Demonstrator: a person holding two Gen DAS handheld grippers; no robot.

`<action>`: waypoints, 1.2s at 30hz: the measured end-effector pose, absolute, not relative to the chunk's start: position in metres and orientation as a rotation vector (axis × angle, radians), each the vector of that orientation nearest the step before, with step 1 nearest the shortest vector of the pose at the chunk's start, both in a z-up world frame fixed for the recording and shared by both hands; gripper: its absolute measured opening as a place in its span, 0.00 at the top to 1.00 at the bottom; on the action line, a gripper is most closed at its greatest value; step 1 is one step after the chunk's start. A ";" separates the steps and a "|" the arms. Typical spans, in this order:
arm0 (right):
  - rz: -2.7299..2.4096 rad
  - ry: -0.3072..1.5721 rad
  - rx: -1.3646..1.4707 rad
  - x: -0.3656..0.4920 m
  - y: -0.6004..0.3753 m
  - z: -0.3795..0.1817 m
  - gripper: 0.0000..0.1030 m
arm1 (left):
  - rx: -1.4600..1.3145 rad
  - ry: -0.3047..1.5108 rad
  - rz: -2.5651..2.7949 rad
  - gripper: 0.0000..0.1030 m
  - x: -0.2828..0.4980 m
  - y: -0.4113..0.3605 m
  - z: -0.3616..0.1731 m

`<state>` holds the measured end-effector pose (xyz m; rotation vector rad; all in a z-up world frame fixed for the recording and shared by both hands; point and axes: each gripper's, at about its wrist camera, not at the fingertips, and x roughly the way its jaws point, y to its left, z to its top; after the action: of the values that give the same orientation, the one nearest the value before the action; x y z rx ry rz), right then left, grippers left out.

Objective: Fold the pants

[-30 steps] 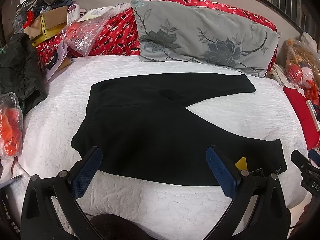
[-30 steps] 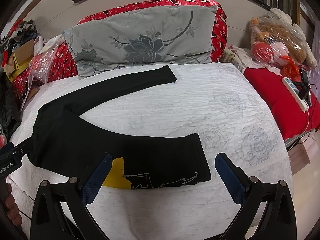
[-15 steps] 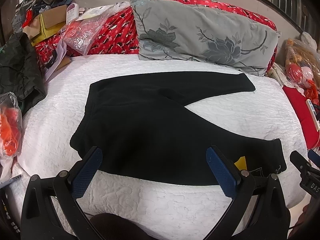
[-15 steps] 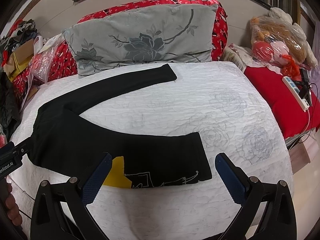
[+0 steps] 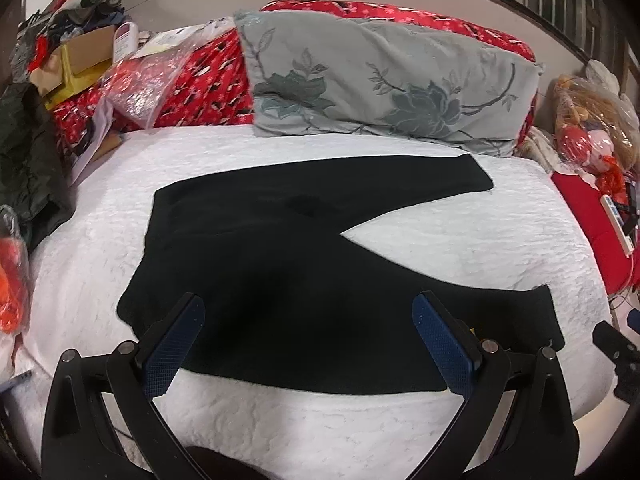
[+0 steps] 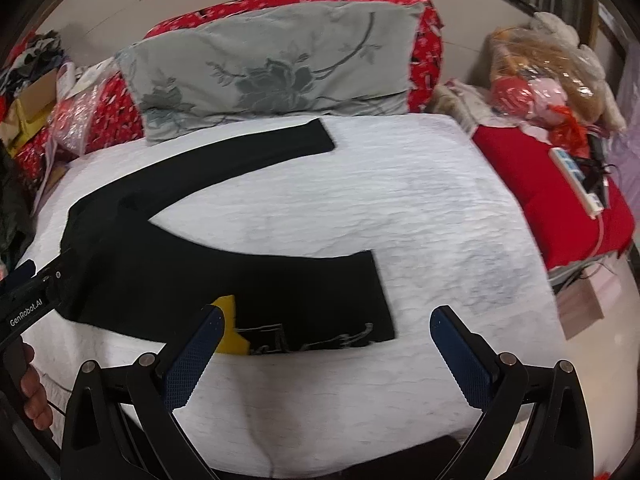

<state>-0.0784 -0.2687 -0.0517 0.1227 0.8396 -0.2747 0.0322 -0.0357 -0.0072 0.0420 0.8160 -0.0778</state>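
The black pants (image 5: 288,264) lie flat and unfolded on the bed (image 5: 440,232), legs splayed apart, just ahead of the left gripper (image 5: 308,344) and right gripper (image 6: 326,354). Both gape wide, holding nothing. All folding remains.

Grey floral pillow (image 5: 384,84) on white quilt (image 5: 500,240)

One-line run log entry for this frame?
stage: pre-grasp | black pants: flat on white quilted bed, legs splayed | left gripper: open, empty | right gripper: open, empty, near leg hem
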 end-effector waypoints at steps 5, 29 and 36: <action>-0.308 0.838 0.148 -0.080 -0.280 -0.045 0.00 | 0.065 0.819 -0.100 0.00 0.038 -0.044 -0.005; -0.108 0.896 0.135 0.157 -0.353 -0.029 0.00 | -0.316 1.175 0.147 0.00 0.231 0.202 -0.001; -0.075 0.948 0.220 0.223 -0.377 -0.062 0.00 | -0.444 1.306 0.082 0.00 0.272 0.188 -0.054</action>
<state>0.2227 -0.3771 -0.0618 0.2199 0.9484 -0.0754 0.2725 0.1878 -0.0539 -0.4441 1.3062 0.0820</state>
